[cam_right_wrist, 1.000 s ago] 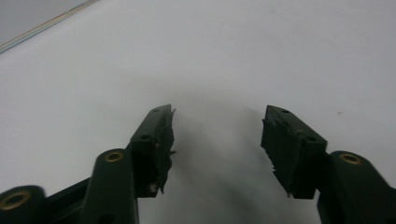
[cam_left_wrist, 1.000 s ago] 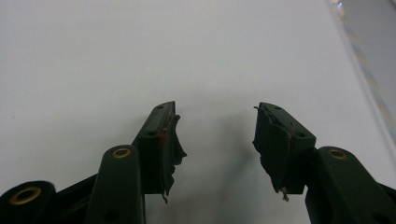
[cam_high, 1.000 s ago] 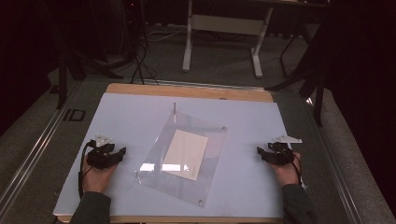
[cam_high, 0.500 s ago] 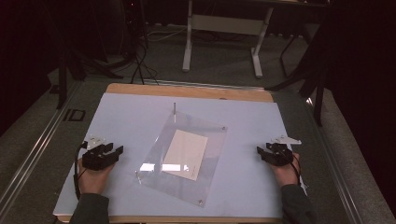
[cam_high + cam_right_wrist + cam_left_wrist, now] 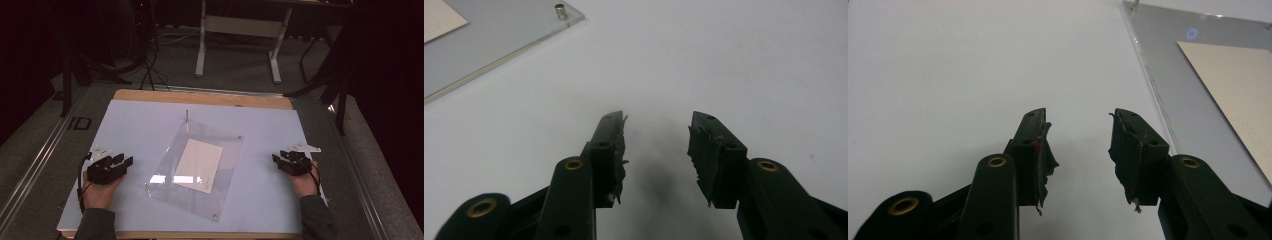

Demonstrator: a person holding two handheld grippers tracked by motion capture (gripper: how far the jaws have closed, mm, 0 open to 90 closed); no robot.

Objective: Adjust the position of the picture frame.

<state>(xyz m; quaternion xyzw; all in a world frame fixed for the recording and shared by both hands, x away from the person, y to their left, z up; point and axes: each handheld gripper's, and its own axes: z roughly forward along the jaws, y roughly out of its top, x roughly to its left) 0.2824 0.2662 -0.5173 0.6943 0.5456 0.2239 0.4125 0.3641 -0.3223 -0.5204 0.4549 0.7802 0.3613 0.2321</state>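
Observation:
A clear acrylic sheet lies tilted in the middle of the white table top, with a cream paper card under it. A small metal post stands at its far corner. My left gripper rests on the table left of the sheet, open with nothing between its jaws, which have just been closing. My right gripper sits right of the sheet, open and empty, its jaws also just closing. The left gripper view shows the sheet's edge ahead of the gripper; in the right gripper view, a sheet corner with a metal standoff lies beyond the gripper.
The table has a wooden rim at its far edge. Beyond it stands a white desk frame on a dark floor, with cables at the left. A metal rail runs along the table's left side.
Both grippers' jaws have narrowed since the earlier frames. The left hand has shifted slightly towards the near edge; the sheet and card have not moved.

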